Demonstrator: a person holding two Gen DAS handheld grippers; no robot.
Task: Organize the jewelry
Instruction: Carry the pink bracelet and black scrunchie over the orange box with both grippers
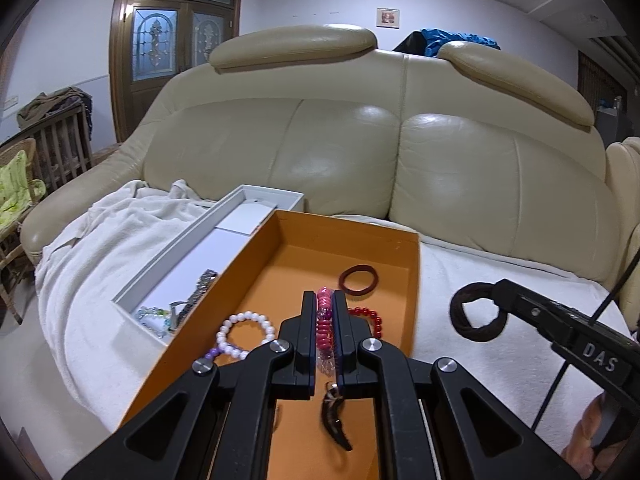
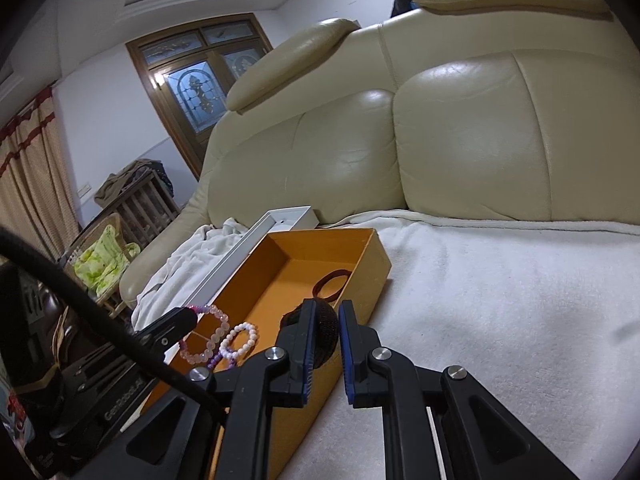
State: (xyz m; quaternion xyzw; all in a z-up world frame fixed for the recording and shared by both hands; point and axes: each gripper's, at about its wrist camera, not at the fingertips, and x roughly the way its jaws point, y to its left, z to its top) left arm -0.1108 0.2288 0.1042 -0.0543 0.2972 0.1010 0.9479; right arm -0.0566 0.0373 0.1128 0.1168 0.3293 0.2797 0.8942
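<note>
An orange box (image 1: pixel 415 280) (image 2: pixel 370 276) lies on the white blanket. My left gripper (image 1: pixel 324 297) (image 2: pixel 191 314) hangs over the box's near end, shut on a pink and clear bead bracelet (image 1: pixel 325 322) (image 2: pixel 205 336). In the box lie a white pearl bracelet (image 1: pixel 246 334) (image 2: pixel 240 340), a dark red ring (image 1: pixel 359 279) (image 2: pixel 331 283), a red bead bracelet (image 1: pixel 370 317) and a dark claw-shaped pendant (image 1: pixel 336 420). My right gripper (image 1: pixel 501 290) (image 2: pixel 329 306) is by the box's right wall, shut on a dark brown hair band (image 1: pixel 476 312) (image 2: pixel 325 334) that dangles as a loop.
A long white box (image 1: pixel 168 256) (image 2: pixel 256 228) lies against the orange box's left side, holding a pale bead bracelet (image 1: pixel 154 318) and a metal watch band (image 1: pixel 200 292). A white blanket (image 1: pixel 500 360) covers the beige sofa (image 1: pixel 360 152) seat. A hand (image 1: pixel 592 436) holds the right gripper.
</note>
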